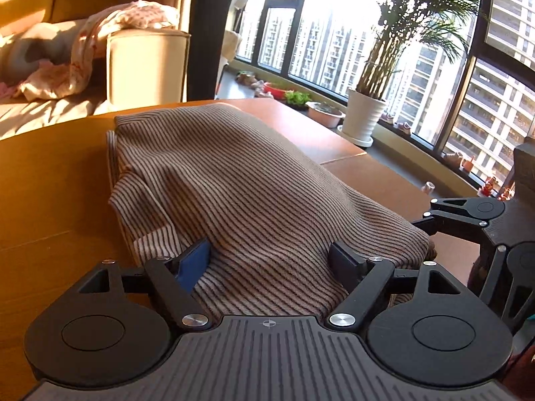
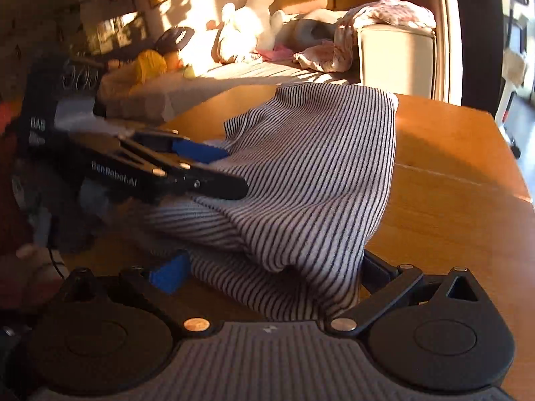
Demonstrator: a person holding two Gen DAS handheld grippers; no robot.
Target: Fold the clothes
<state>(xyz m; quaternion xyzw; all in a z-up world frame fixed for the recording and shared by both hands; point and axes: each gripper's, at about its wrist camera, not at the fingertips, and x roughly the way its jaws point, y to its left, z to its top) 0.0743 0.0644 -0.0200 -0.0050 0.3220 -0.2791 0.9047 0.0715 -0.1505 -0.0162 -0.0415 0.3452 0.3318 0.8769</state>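
One striped garment (image 1: 254, 180) lies on the one wooden table (image 1: 50, 183), and two grippers work at its near edge. The cloth is finely striped, dark on pale, and looks doubled over. Its long axis runs away from both cameras, from the near table edge toward the sofa (image 1: 143, 63) at the far side; the near end is lifted off the table and the far end rests flat.

The left gripper (image 1: 271, 260) has its jaws wide apart, with a broad bunch of the striped cloth filling the gap. Its two blue pads (image 1: 195, 262) lie against the fabric on either side, so it appears to be clamped on that thick fold, though the contact at the right-hand pad is partly in shadow.

The right gripper (image 2: 267, 274) also stands wide, with the hanging edge of the garment draped between its fingers. Whether the pads press on the cloth I cannot tell, since the fabric hides one of them.

In the right wrist view the left gripper's side carries white lettering that reads "BenRobot.AI" (image 2: 113, 173). Further back on its body are blurred letters, perhaps "DAS".

One potted palm (image 1: 364, 117) stands by the window (image 1: 334, 33), and one patterned blanket (image 1: 100, 43) hangs over the sofa arm
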